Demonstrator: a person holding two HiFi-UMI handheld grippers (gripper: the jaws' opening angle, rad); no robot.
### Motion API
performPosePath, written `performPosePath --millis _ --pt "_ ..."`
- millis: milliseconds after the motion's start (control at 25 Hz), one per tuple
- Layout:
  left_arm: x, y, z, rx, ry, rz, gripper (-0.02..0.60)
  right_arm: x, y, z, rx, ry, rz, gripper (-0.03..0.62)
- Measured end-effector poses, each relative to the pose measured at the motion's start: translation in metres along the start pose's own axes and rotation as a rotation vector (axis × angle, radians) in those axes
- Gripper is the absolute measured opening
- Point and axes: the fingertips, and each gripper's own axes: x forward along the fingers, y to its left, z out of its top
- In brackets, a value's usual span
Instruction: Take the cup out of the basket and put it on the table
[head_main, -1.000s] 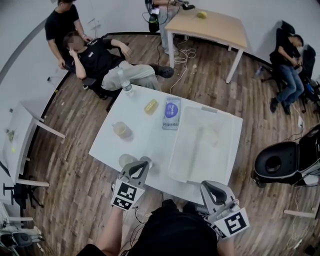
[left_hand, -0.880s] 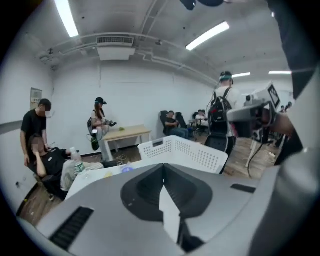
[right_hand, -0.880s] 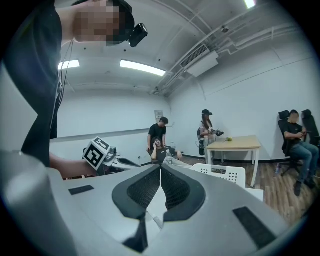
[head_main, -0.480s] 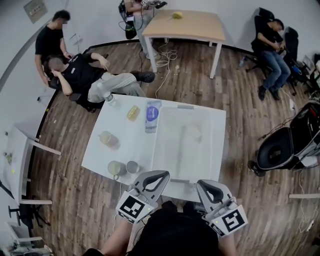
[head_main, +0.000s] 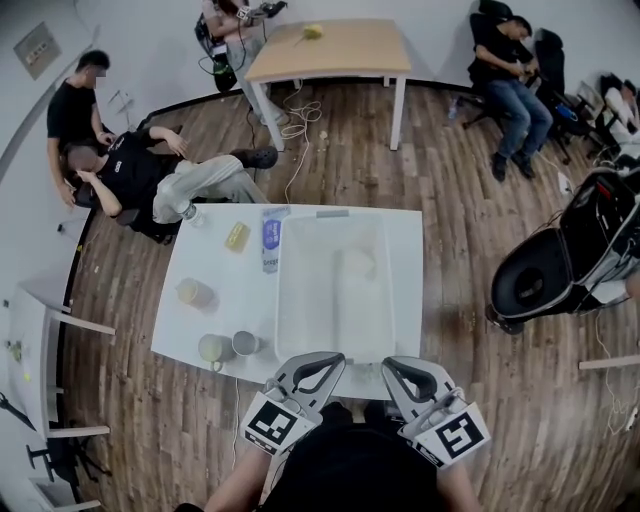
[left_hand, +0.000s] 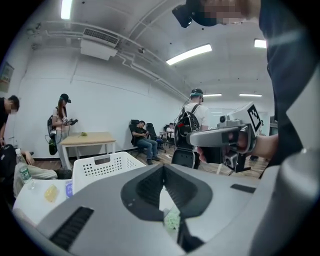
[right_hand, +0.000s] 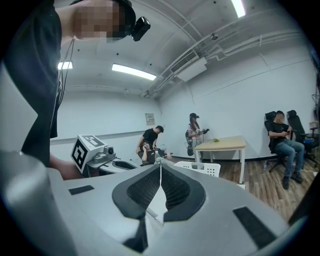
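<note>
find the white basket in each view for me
Head view: basket mid-frame on the white table.
Left gripper view: basket left of centre, below mid-height.
Right gripper view: basket just right of centre, small.
Shared landmark: the wooden table stands beyond the basket in all three.

My left tongs (head_main: 333, 358) and right tongs (head_main: 393, 363) are dull grey plastic with bumpy black pads (left_hand: 149, 188). Ahead of them, a white plastic basket (head_main: 284, 300), a smooth white table (head_main: 205, 262), brown wood floor (head_main: 455, 200)
</note>
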Motion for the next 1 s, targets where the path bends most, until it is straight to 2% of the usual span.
performPosePath --millis 80,240,480,640,840,1000 --pt "0.004 -0.001 0.001 -0.010 -0.008 -0.010 0.009 -0.002 -0.002 -0.001 0.000 0.004 -0.002 0.026" --pt "0.011 0.000 -0.002 -0.001 0.029 -0.011 0.009 -0.006 -0.008 -0.001 0.003 0.003 -0.010 0.026" --pt "0.031 0.026 -0.017 0.015 0.138 0.045 0.009 -0.013 -0.021 -0.002 0.017 -0.005 -0.036 0.026" --pt "0.054 0.051 -0.012 0.054 0.185 0.067 0.014 -0.025 -0.037 -0.004 0.036 -0.009 -0.072 0.026" --pt "0.100 0.080 -0.010 0.118 0.260 0.042 0.088 -0.047 -0.061 -0.009 0.066 -0.013 -0.136 0.026" --pt "0.141 0.106 -0.018 0.111 0.330 0.002 0.147 -0.065 -0.081 -0.017 0.094 -0.009 -0.199 0.026"
